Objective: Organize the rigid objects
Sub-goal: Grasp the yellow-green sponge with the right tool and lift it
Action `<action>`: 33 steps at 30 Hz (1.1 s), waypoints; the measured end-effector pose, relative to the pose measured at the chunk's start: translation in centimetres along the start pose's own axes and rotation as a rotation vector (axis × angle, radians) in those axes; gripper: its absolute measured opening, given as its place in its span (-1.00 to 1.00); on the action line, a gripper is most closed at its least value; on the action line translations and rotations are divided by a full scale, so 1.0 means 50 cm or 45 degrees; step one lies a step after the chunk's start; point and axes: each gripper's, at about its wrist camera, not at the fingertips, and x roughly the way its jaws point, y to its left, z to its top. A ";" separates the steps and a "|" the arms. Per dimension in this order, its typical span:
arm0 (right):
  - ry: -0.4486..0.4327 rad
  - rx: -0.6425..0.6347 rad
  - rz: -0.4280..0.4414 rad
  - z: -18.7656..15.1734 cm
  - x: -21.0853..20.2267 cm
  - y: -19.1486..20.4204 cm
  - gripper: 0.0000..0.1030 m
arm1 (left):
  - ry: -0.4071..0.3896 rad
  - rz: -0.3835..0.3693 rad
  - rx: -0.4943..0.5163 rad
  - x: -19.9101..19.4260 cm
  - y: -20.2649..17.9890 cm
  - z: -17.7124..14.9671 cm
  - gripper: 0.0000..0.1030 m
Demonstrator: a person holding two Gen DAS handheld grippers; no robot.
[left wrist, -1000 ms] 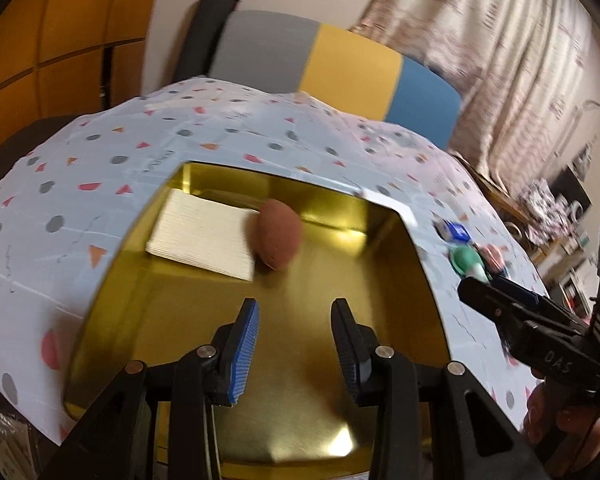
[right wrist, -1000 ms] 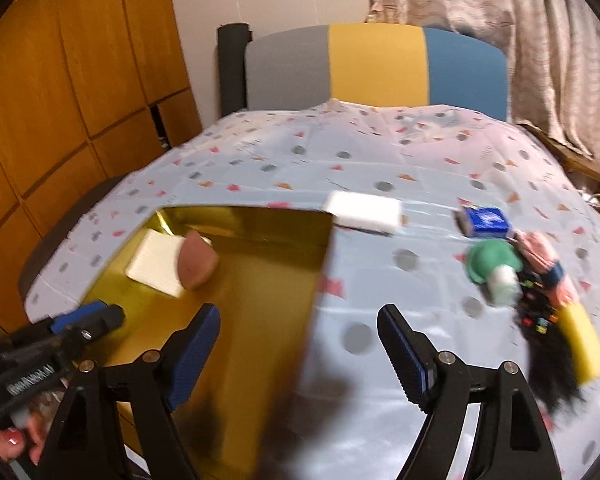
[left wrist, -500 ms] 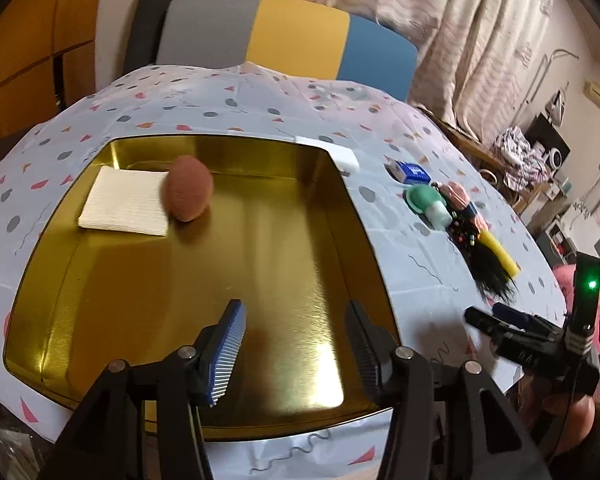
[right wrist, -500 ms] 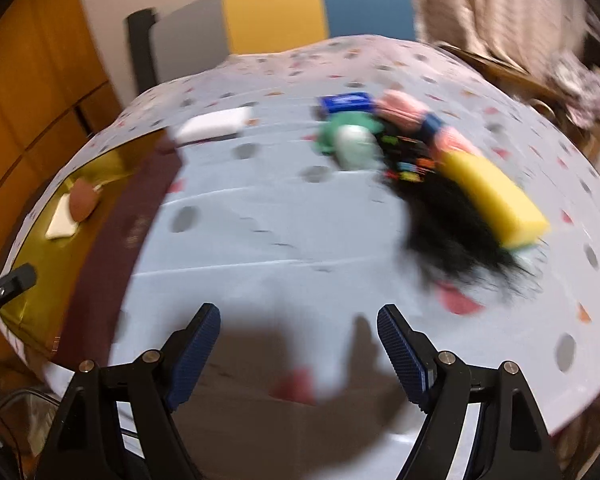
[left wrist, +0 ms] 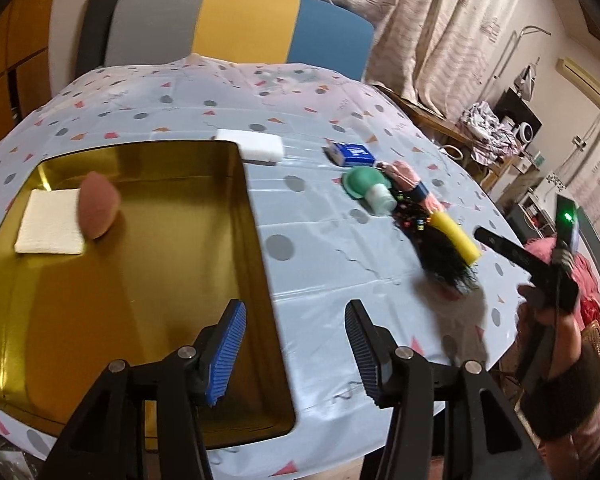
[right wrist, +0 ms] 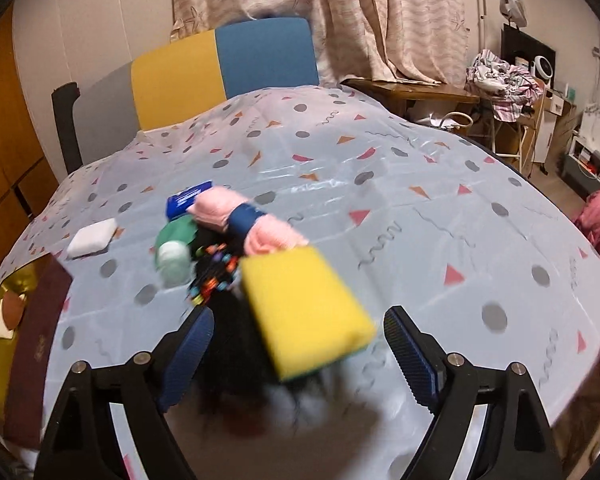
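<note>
1. Counter (left wrist: 340, 248) under a pale blue plastic cloth printed with grey dots and pink and orange triangles; a chair back in grey, yellow and blue panels (left wrist: 236, 24) stands at its far edge.
2. Shallow gold metal tray (left wrist: 140, 280) sits on the left part of the counter. In its far left corner lies a flat white square pad (left wrist: 48, 228), with a brown egg-shaped sponge (left wrist: 97, 210) resting partly on it.
3. White rectangular foam block (left wrist: 252, 146) lies on the cloth just beyond the tray's far right corner.
4. Cluster to the right of the tray: small blue box (left wrist: 350, 153), green round item with a pale cap (left wrist: 370, 190), pink roll with a dark blue band (right wrist: 246, 222), black bristly brush with coloured beads (left wrist: 440, 252), yellow rectangular sponge (right wrist: 304, 312). They touch or overlap one another.
5. Left tool (left wrist: 294, 354) hovers above the tray's near right edge, jaws apart, nothing between them.
6. Right tool (right wrist: 298, 354) hangs over the cluster, jaws wide and just widened further. The yellow sponge and brush hairs show in the gap between the jaws, but the pads press on nothing. This view is blurred.
7. From the left view, the right tool shows at the counter's right edge, held by a hand (left wrist: 540, 300) with a dark wrist strap (left wrist: 564, 396).
</note>
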 end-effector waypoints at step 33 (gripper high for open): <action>-0.047 0.100 0.139 -0.037 0.114 -0.076 0.41 | 0.152 -0.071 0.242 0.180 -0.250 0.091 0.02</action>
